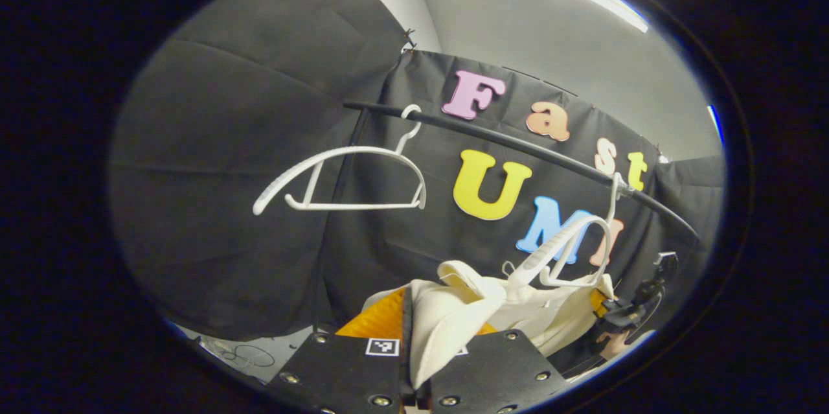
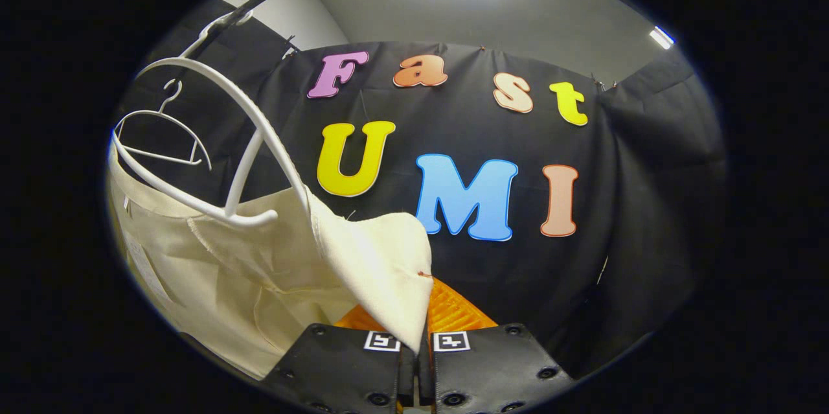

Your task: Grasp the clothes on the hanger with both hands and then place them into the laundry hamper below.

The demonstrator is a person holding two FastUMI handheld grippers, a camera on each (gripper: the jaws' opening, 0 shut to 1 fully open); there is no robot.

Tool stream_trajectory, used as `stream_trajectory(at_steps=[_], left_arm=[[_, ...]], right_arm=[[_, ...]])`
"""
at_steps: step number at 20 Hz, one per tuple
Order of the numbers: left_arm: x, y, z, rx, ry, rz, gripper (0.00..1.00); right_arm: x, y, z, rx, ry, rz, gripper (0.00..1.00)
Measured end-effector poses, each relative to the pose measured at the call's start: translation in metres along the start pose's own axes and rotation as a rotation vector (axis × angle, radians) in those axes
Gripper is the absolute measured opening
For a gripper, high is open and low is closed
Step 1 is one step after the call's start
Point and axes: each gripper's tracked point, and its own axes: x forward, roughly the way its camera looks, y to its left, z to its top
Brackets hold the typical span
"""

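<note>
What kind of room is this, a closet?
Probably a staged booth, not a closet: black cloth walls, a clothes rail with white hangers, and a cream garment pinched by two handheld grippers.

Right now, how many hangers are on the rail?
2. One bare white hanger hangs farther along the black rail; the other hanger hangs nearer the right gripper, the cream garment still partly on it.

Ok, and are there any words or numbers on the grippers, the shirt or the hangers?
Left gripper: no words, just a black-and-white square marker, a pattern and not letters.
Right gripper: the same, two square markers, no words.
Cream garment: what looks like a pale tag inside, too blurred to read.
White hanger: nothing written on it.
</note>
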Motion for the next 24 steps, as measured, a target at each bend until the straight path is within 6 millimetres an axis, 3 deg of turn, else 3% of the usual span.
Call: stream_trajectory(at_steps=[3, 5, 11, 13, 22, 24], left_arm=[[0.015, -0.005, -0.017, -0.006, 0.028, 0.014, 0.03], [0.011, -0.007, -0.028, 0.037, 0.042, 0.028, 0.03], [-0.032, 0.003, -0.053, 0.079, 0.046, 0.086, 0.02], [-0.038, 0.002, -0.062, 0.087, 0.041, 0.113, 0.03], [-0.117, -0.001, -0.106, 0.173, 0.023, 0.266, 0.03], [-0.120, -0.008, -0.117, 0.178, 0.038, 0.268, 0.03]], right_arm=[[-0.002, -0.003, -0.019, 0.021, 0.050, 0.000, 0.07], [-0.009, -0.001, -0.032, 0.022, 0.070, 0.005, 0.07], [-0.063, -0.002, -0.072, 0.054, 0.135, 0.052, 0.07], [-0.082, -0.004, -0.085, 0.073, 0.177, 0.085, 0.07], [-0.147, -0.006, -0.104, 0.129, 0.277, 0.254, 0.07], [-0.164, -0.003, -0.106, 0.138, 0.294, 0.280, 0.07]])
